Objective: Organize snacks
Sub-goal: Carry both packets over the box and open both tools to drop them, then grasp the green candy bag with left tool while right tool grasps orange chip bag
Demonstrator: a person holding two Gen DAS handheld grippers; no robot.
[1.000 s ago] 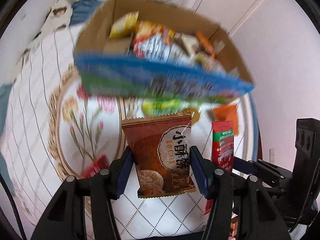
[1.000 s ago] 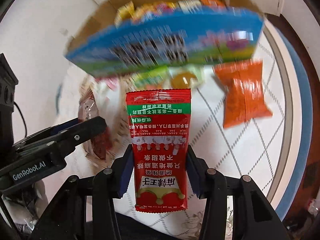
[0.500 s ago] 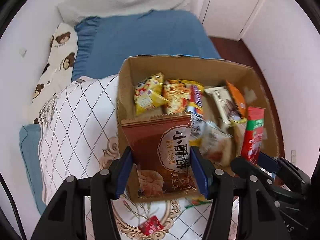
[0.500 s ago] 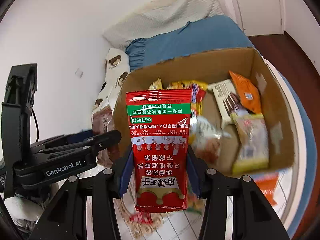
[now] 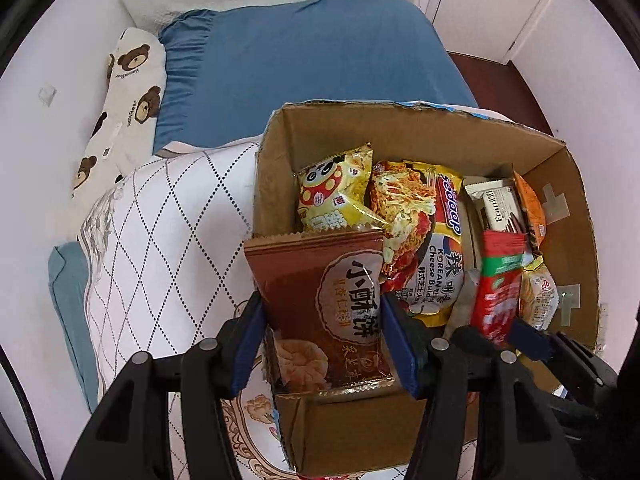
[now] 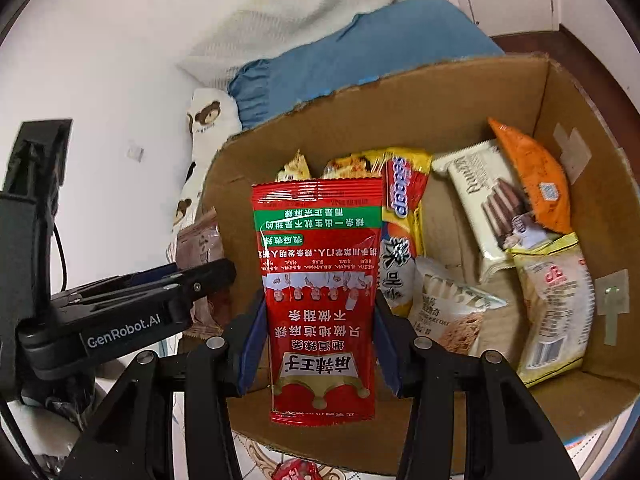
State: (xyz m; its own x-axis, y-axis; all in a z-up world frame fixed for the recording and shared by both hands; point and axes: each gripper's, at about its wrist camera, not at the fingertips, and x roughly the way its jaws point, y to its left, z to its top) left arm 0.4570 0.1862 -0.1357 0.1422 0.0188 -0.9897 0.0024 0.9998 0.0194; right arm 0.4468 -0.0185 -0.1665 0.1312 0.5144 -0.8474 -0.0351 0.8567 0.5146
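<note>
Here the cardboard box (image 5: 420,148) sits open-topped on the quilted white cloth (image 5: 160,240), w/ a blue bed cover (image 5: 304,64) beyond the box's far wall. Inside the box: a yellow panda-print snack bag (image 5: 336,196) at the far-left corner, a yellow-red noodle pack (image 5: 424,236) next to it, a white wafer pack (image 6: 488,208) standing further right, an orange pouch (image 6: 536,184) leaning against the box's right wall, plus a pale oat-bar pack (image 6: 452,312) and a yellow-edged clear bag (image 6: 556,304) toward the box's near-right side.

Left gripper (image 5: 322,340): jaws pinching the brown biscuit packet (image 5: 320,312) by its side edges, lower half btwn the blue pads; packet stands upright over the box's near-left corner.

Right gripper (image 6: 320,348): jaws clamped on the red spicy-strip packet (image 6: 320,292) at both edges, though they have just been easing apart a little; packet upright, print upside down, over the box's near wall, just right of the brown one.
</note>
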